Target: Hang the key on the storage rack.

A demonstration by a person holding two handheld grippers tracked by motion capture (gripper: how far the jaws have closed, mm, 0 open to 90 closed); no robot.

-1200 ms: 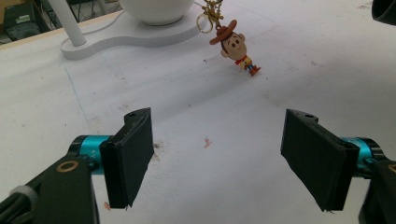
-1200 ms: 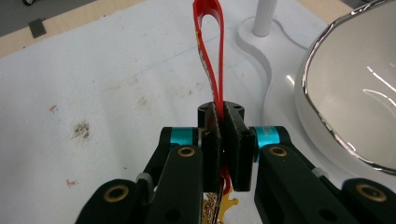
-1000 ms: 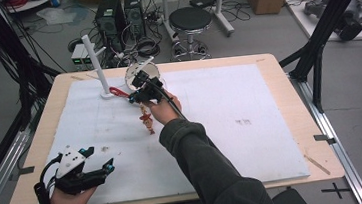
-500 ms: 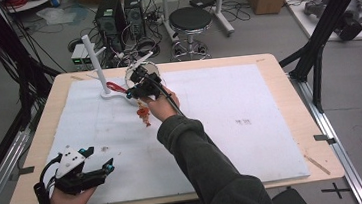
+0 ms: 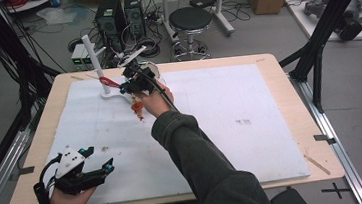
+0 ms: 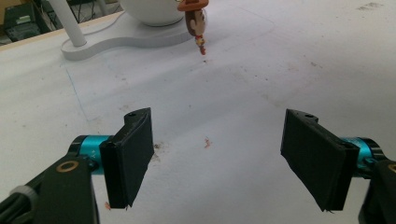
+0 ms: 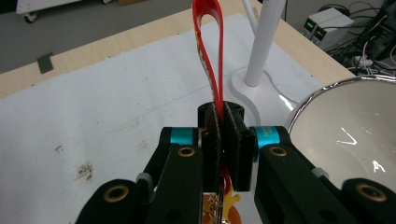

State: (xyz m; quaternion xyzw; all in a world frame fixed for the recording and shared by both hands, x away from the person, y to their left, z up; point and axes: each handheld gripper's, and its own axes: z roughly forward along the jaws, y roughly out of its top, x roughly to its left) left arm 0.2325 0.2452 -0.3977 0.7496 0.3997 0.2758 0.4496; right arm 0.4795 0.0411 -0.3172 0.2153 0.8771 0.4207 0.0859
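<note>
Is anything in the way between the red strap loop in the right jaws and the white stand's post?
Nothing visible. The right gripper holds the red strap loop close beside the white stand's upright post, with open air between them.

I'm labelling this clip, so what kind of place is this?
Probably a lab or workshop: computer towers and cables on the floor, a stool, black frame struts around the table.

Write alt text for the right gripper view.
The right gripper is shut on a red strap whose loop rises above the jaws. Beyond stand a white post on its base and, at right, a shiny white bowl, all on a white mat.
</note>
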